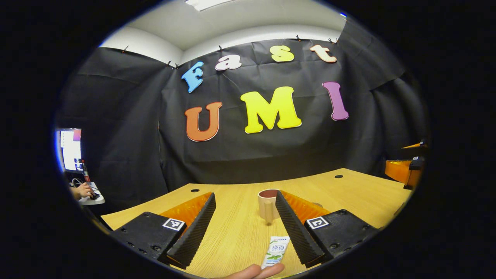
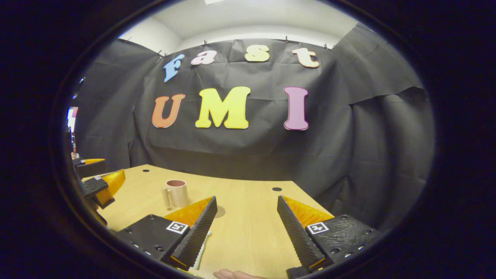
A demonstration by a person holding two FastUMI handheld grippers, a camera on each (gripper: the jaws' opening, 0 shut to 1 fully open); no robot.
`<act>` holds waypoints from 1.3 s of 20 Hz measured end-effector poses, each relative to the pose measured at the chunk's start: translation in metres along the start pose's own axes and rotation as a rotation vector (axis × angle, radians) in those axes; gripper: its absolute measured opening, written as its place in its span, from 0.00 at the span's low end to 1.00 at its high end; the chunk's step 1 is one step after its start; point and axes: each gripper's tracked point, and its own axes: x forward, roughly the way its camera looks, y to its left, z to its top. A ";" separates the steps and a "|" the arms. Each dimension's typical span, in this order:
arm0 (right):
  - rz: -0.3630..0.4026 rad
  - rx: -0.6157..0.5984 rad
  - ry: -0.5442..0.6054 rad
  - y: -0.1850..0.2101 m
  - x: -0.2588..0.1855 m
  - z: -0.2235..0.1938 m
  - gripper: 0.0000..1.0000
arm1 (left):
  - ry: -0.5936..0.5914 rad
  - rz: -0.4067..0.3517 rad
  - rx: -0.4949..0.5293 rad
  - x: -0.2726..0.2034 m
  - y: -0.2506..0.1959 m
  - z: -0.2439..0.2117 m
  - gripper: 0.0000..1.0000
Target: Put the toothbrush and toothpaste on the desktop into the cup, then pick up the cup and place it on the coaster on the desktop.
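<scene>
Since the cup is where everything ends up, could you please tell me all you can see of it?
The cup is a pale beige mug with a darker reddish-brown inside and a handle, seen on its left side in the right gripper view. It looks glazed, perhaps ceramic. It stands upright on the wooden desktop, nothing visibly in it, and neither gripper touches it. In the left gripper view the cup sits beyond the toothpaste, partly behind one finger.

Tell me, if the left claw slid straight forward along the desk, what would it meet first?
Probably the toothpaste tube, lying on the desk between the open fingers of the left claw. Beyond it stands the cup, though depth is hard to judge here.
</scene>
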 end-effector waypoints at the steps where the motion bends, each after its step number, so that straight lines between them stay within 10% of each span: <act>1: -0.007 -0.013 -0.005 -0.001 0.000 -0.001 0.95 | 0.010 -0.006 -0.010 -0.001 -0.003 -0.005 0.98; 19: -0.025 -0.021 0.108 -0.018 0.006 -0.061 0.95 | 0.587 -0.195 -0.051 -0.031 -0.064 -0.159 0.98; 26: 0.012 -0.005 0.147 -0.006 0.003 -0.077 0.94 | 0.659 -0.212 -0.041 -0.034 -0.062 -0.165 0.83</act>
